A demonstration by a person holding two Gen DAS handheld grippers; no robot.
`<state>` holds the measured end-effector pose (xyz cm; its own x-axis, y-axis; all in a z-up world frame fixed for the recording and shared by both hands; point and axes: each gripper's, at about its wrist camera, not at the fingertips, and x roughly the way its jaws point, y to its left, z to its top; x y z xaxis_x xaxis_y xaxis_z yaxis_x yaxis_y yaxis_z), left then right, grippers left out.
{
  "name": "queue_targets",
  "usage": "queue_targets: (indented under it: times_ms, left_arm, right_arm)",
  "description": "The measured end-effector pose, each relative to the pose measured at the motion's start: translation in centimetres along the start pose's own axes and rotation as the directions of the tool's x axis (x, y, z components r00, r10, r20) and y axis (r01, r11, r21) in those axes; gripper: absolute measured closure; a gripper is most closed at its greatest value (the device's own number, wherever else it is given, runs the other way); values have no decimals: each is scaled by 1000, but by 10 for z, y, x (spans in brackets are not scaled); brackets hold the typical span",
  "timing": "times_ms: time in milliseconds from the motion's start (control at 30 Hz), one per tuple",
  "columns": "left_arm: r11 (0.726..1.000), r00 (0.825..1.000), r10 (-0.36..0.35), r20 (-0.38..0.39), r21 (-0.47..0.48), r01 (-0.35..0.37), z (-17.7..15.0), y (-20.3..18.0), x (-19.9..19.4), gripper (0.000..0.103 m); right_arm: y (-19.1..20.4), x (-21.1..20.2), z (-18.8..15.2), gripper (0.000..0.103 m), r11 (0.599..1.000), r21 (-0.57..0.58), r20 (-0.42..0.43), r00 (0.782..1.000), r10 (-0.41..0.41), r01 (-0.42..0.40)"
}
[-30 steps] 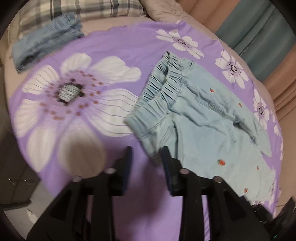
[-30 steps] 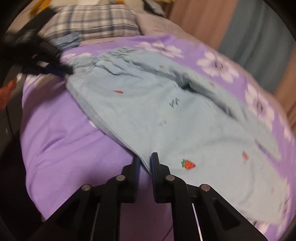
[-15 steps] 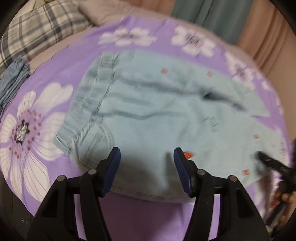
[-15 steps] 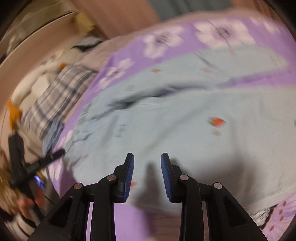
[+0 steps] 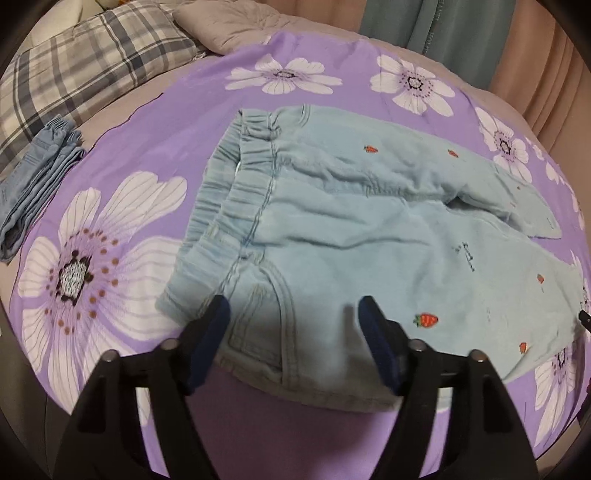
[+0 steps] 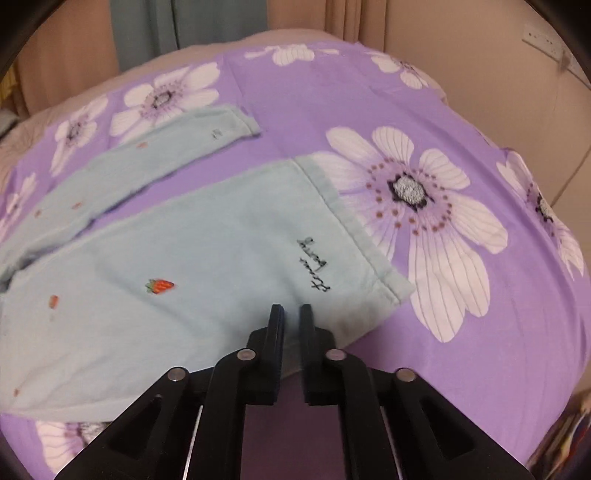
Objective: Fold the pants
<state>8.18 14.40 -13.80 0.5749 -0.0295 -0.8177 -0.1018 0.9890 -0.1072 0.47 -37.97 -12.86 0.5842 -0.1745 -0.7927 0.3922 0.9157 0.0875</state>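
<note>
One left gripper (image 5: 293,314) is seen with jaws released, spread wide over the hip pocket. One right gripper (image 6: 291,314) is seen with jaws nearly clenched, a narrow gap left, at the near leg's hem edge; whether cloth is pinched cannot be told. One pair of pants (image 5: 351,236) is laid flat on the bed (image 5: 147,122), two legs apart. Beyond, one folded garment (image 5: 37,192), two pillows (image 5: 81,62), curtains (image 5: 424,22) are noted.

Purple floral bedspread (image 5: 155,122), plaid pillow (image 5: 74,66), seemingly teal curtain (image 5: 406,22).
</note>
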Motion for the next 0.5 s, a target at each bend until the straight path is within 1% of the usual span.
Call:
queue_targets:
  times_ms: [33, 67, 100, 133, 167, 200, 233, 267, 300, 367, 400, 433, 467, 500]
  left_arm:
    - [1000, 1000, 7, -23, 1, -7, 1, 0, 6, 29]
    - [1000, 999, 11, -43, 4, -11, 1, 2, 11, 29]
    - [1000, 998, 12, -64, 10, -12, 0, 2, 16, 29]
    - [1000, 998, 12, -67, 18, -10, 0, 3, 16, 29]
    - [999, 998, 9, -60, 36, -7, -1, 2, 12, 29]
    - [999, 998, -2, -58, 43, 5, 0, 3, 9, 29]
    - [999, 998, -26, -60, 35, 28, 2, 5, 5, 29]
    - [997, 996, -73, -49, 13, 74, 8, 9, -1, 29]
    - [996, 995, -91, -30, 2, 91, 13, 12, -5, 27]
    - [997, 997, -76, 17, -14, 76, 28, 18, -8, 22]
    - [997, 997, -69, 31, -20, 69, 33, 20, -7, 21]
    - [998, 997, -59, 40, -29, 61, 41, 23, -4, 21]
    - [998, 998, -51, 47, -42, 53, 50, 28, 1, 21]
    - [998, 998, -45, 50, -47, 47, 56, 31, 5, 21]
  right_arm:
    - [11, -2, -4, 70, 999, -24, 4, 999, 49, -49]
    - [19, -3, -9, 57, 996, -53, 2, 998, 67, -67]
    - [29, 2, -12, 55, 994, -93, -12, 998, 56, -57]
    - [38, 13, -12, 55, 990, -137, -41, 999, 15, -21]
    - [37, 21, -14, 54, 988, -157, -56, 998, -7, -2]
    - [40, 22, -13, 53, 988, -155, -53, 998, -16, 7]
    - [43, 18, -9, 53, 989, -149, -62, 998, -31, 22]
    - [48, 15, -5, 53, 988, -152, -64, 997, -42, 32]
    - [59, 5, -1, 53, 984, -176, -33, 999, -22, 16]
    - [69, -1, 5, 51, 972, -229, 0, 998, 60, -58]
    - [80, -2, 5, 47, 960, -260, -8, 994, 105, -104]
    - [94, 2, 3, 46, 942, -295, -35, 987, 156, -160]
    - [107, 8, 1, 46, 925, -322, -69, 979, 191, -203]
    - [124, 17, -3, 46, 902, -356, -121, 970, 213, -243]
